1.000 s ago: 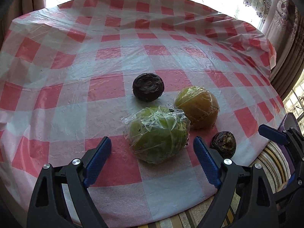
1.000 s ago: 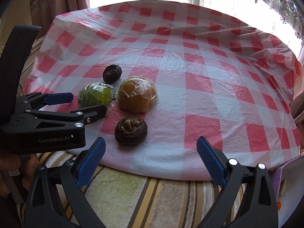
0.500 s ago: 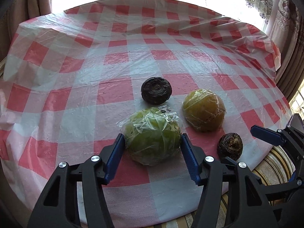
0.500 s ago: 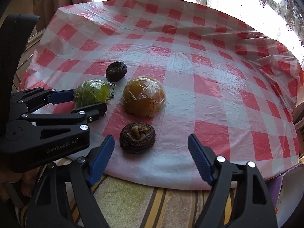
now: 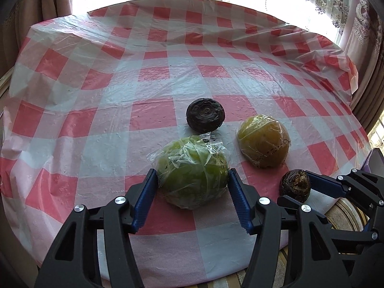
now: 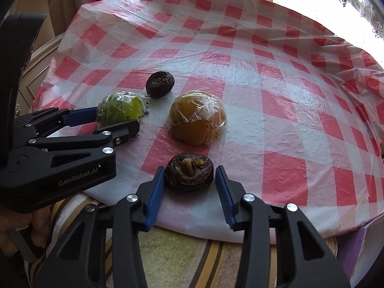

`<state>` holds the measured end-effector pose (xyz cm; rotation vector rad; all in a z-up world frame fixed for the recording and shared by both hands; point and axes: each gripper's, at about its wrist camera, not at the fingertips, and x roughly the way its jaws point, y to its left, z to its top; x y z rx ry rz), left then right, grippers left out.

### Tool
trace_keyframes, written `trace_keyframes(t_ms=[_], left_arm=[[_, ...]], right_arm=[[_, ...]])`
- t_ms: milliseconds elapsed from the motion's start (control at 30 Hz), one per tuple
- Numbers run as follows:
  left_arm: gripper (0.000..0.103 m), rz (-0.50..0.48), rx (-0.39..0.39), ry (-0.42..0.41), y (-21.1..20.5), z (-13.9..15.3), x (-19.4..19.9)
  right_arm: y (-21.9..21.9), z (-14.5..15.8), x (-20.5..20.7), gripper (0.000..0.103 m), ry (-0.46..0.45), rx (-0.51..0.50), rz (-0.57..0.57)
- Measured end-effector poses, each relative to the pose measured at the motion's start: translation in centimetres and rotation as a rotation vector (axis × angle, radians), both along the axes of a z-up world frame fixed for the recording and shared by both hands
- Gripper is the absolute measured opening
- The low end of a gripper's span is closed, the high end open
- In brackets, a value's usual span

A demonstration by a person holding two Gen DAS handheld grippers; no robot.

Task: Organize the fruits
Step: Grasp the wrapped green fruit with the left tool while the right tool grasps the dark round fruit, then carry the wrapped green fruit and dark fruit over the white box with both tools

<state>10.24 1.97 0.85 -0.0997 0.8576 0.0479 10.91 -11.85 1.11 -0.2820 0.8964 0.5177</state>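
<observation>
Both tools reached low over the near edge of the table (image 5: 72,110). The left hand-held gripper (image 5: 192,182) pressed its pads against the wrapped green fruit (image 5: 192,175). The right hand-held gripper (image 6: 189,180) flanked the near dark fruit (image 6: 189,173), contact unclear. Only the right view showed the holder's fingers (image 6: 36,235).

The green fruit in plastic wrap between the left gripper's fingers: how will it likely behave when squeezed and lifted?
The green fruit is wrapped in loose, crinkled film, so the left gripper may slide on the plastic before it bites. It looks round and firm, so it would probably roll if released. It fills the whole gap between the fingers, so it likely weighs more than the dark fruit.
</observation>
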Motion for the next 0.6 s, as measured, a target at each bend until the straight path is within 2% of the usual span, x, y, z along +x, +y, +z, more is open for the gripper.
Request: trace_keyframes(t_ms=[367,600], left_arm=[[0.058,-0.002,0.005,-0.004,-0.1,0.1,-0.1],[0.058,-0.008,0.046,-0.011,-0.9,0.5,-0.2]], right_arm=[[-1.0,0.4,-0.5,0.040,-0.007,0.056,-0.003],[-1.9,0.6,-0.7,0.040,-0.008,0.092,-0.016]])
